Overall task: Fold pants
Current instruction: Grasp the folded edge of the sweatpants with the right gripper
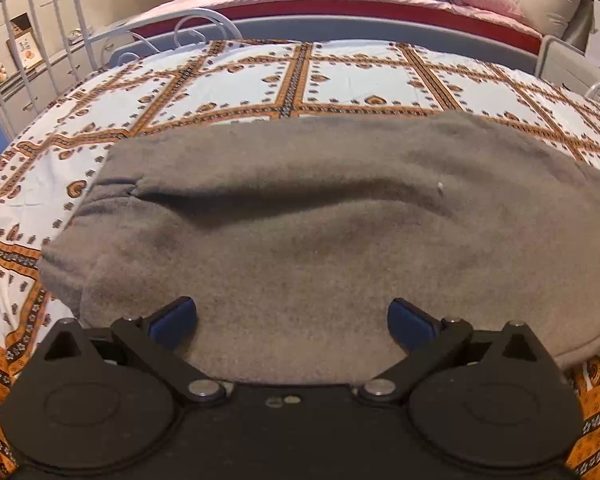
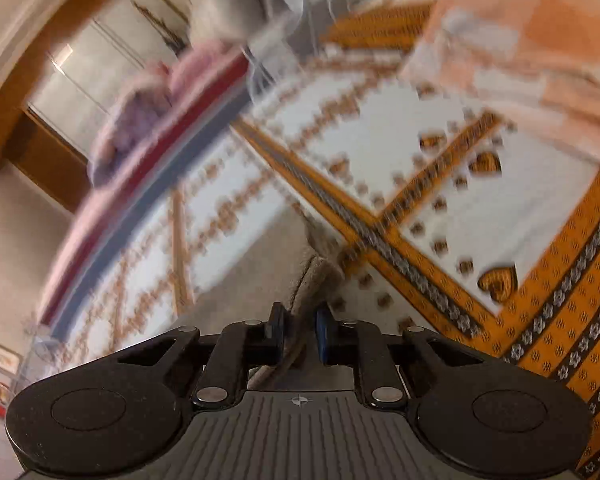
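Our right gripper (image 2: pixel 300 332) pinches a hem of the grey pants (image 1: pixel 300 216), which lie lengthwise along the bedspread's (image 1: pixel 340 80) near edge, directly ahead of our left gripper (image 1: pixel 292 320), its jaws apart and empty.

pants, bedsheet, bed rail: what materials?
Pants: grey fleece or brushed knit by the look; matte, fuzzy nap, soft thick folds. Bedsheet: thin woven cloth, likely cotton; smooth, flat printed orange pattern, fine creases. Bed rail: probably painted metal; slim white tubes with a slight sheen.
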